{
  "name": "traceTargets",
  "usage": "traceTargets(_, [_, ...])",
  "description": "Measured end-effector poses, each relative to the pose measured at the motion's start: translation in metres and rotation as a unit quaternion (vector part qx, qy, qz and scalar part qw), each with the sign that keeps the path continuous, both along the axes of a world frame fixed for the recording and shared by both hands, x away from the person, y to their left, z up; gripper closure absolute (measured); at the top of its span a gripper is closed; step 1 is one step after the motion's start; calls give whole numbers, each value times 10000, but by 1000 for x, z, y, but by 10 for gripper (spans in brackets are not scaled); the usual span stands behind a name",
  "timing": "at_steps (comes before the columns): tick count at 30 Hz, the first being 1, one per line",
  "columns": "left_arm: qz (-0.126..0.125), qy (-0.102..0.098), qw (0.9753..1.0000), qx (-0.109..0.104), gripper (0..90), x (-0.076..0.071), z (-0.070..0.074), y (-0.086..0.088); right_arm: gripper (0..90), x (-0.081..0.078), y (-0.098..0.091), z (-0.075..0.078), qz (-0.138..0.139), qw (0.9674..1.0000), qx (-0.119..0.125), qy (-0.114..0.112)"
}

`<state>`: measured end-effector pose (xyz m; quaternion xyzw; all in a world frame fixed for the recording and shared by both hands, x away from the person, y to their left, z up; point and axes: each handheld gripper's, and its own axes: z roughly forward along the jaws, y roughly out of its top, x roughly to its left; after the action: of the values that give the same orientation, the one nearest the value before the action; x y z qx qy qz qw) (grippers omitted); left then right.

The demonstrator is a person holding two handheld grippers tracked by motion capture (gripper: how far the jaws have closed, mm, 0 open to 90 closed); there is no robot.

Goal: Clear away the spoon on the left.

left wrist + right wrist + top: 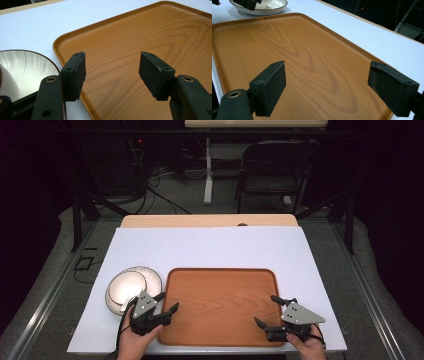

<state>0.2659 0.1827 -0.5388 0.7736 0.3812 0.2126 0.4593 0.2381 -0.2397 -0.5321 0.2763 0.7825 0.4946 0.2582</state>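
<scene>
An empty wood-grain tray (220,290) lies at the middle of the white table cover. Left of it sits a white bowl with a thin dark rim (131,286). My left gripper (167,302) is open over the tray's near left corner, just right of the bowl. In the left gripper view the open jaws (112,56) straddle the tray's left rim (56,47), with the bowl (27,67) at the left. My right gripper (265,310) is open over the tray's near right corner. Its jaws (327,66) frame bare tray (287,37), with the bowl (270,7) far off.
The white cover (210,247) spreads over a tan table whose far edge (210,220) shows. Beyond it are a black folding chair (275,170), a white table leg (208,170) and cables on the floor (155,185). A dark stand leg (77,220) rises at the left.
</scene>
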Motion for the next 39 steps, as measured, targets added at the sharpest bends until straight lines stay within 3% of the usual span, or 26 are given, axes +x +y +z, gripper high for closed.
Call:
traceTargets(14, [69,22,10000,41,387,-2,3,-1,143,0,0,0,3,10000,9,-7])
traceTargets(28, [202,123,9996,-123,409,-5,9,0,144,0,1,0,12,10000,-4,11])
traceTargets(32, [216,105,9997,-63,489,-8,16,1,144,1,1,0,4,10000,0,13])
traceTargets(39, [145,187,9996,-134,643,-11,25,3,144,1,1,0,2,10000,-4,12])
